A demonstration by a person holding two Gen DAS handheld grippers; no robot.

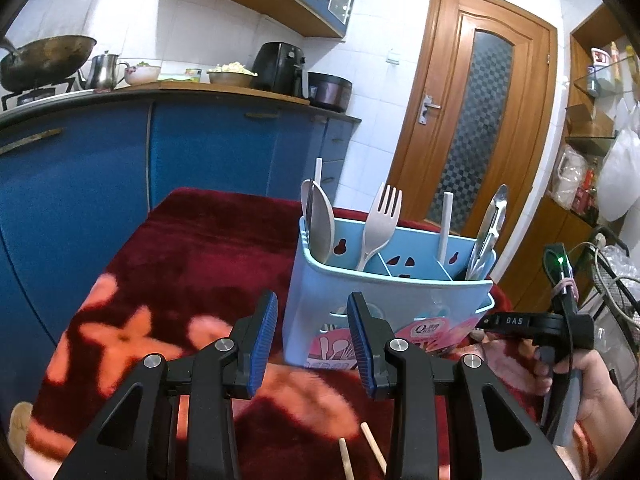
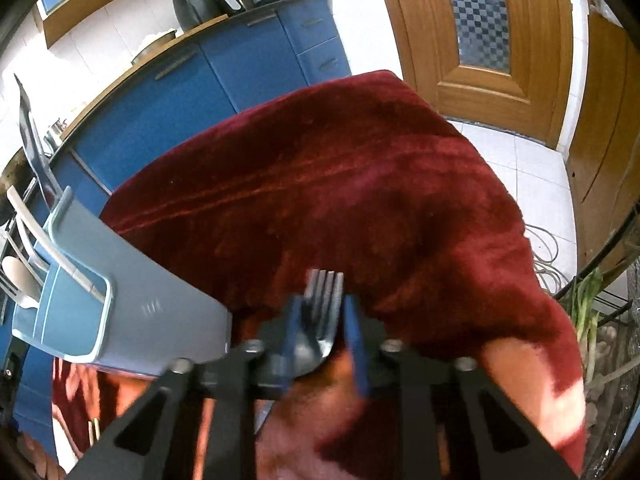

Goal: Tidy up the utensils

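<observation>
A light blue utensil holder [image 1: 384, 292] stands on a dark red flowered blanket [image 1: 192, 248]. It holds a beige spoon [image 1: 320, 220], a beige plastic fork [image 1: 380, 220], a white stick [image 1: 445, 224] and metal tongs [image 1: 490, 232]. My left gripper [image 1: 313, 300] is open just in front of the holder, with nothing between its blue pads. Two wooden chopsticks [image 1: 346, 460] lie on the blanket under it. In the right wrist view my right gripper [image 2: 324, 300] is shut on a metal fork [image 2: 320, 344], tines pointing away, low over the blanket [image 2: 360, 180] to the right of the holder [image 2: 80, 320].
A hand [image 1: 592, 384] grips the right gripper's handle beside the holder. Blue kitchen cabinets [image 1: 200, 152] with a wok, kettle and air fryer on the counter stand behind the table. A wooden door [image 1: 480, 112] is at the back right. A wire rack [image 2: 608, 300] stands right of the table.
</observation>
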